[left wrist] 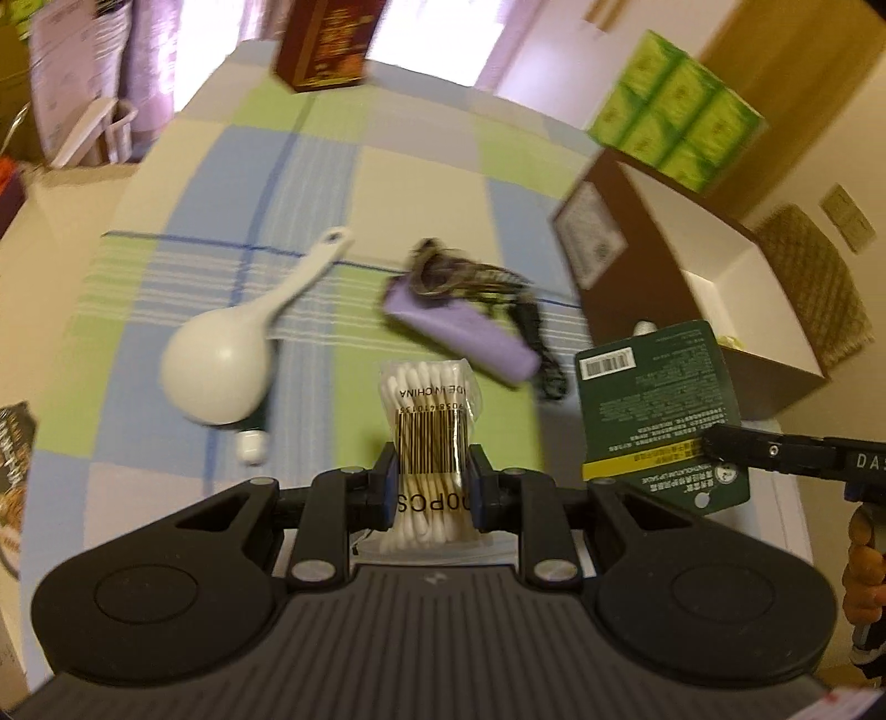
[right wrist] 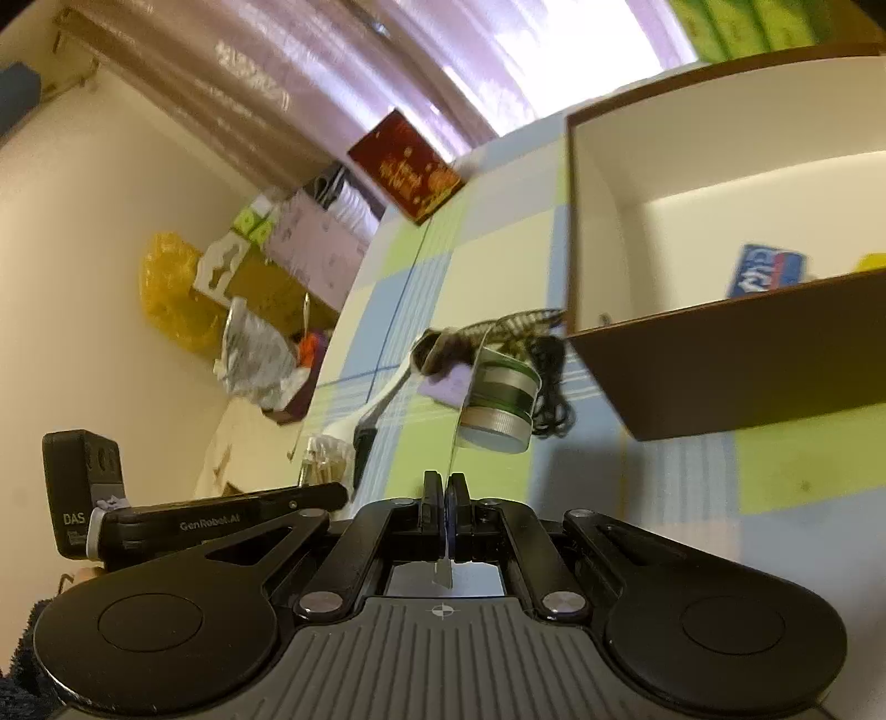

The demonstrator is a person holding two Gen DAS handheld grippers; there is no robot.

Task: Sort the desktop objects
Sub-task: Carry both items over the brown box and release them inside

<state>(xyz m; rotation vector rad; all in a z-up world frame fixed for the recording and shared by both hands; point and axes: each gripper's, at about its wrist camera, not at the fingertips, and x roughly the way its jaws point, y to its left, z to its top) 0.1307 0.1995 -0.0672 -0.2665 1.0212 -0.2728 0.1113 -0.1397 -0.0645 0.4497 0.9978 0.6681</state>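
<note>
Writing: the cotton swab pack (left wrist: 429,437) has a barcode and upside-down words "MADE IN CHINA" and "PCS". The green card (left wrist: 659,410) has a barcode, a yellow strip and tiny print too small to read. The right tool shows "DAS" and the left tool shows "GenRobot.AI".
Left gripper (left wrist: 431,487): held low and level over the checked tablecloth (left wrist: 343,183). Its two fingers squeeze the middle of the cotton swab pack, which stands upright between them, up off the cloth.
Right gripper (right wrist: 444,518): tipped to one side, coming in from the right. Its fingers are pressed together on the thin edge of the green card (right wrist: 462,410). A round silver tin (right wrist: 501,401) is stuck on the card's far side.
On the cloth: a white spoon (left wrist: 238,360) lies on the left. A purple case (left wrist: 459,332) lies in the middle, with dark patterned sunglasses (left wrist: 454,271) on its far end and a black cord (left wrist: 540,343) just beside it.
Box: a brown box (left wrist: 664,266) with a white inside sits on the right, near the green card. A blue packet (right wrist: 767,271) lies inside it.
Far end: a red box (left wrist: 326,44) stands there.
</note>
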